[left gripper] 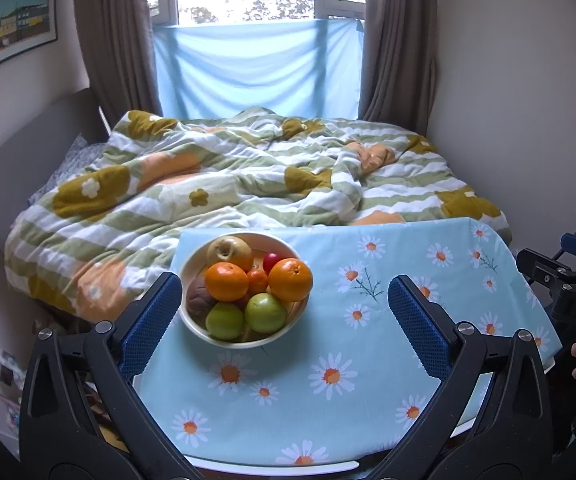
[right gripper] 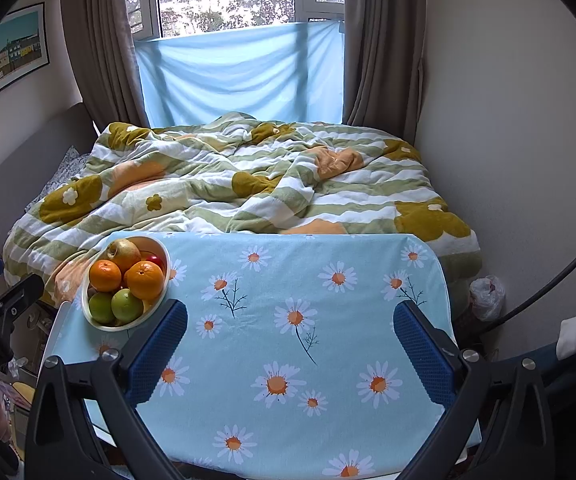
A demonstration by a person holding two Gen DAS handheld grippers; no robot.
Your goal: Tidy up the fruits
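Nearest, the left gripper and right gripper hang wide and empty over the desk. At the desk's ten o'clock, every fruit sits piled in the bowl: either gathered already, or awaiting sorting out.

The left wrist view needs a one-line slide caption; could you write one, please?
Open left gripper faces a bowl piled with fruit on a daisy-print tablecloth.
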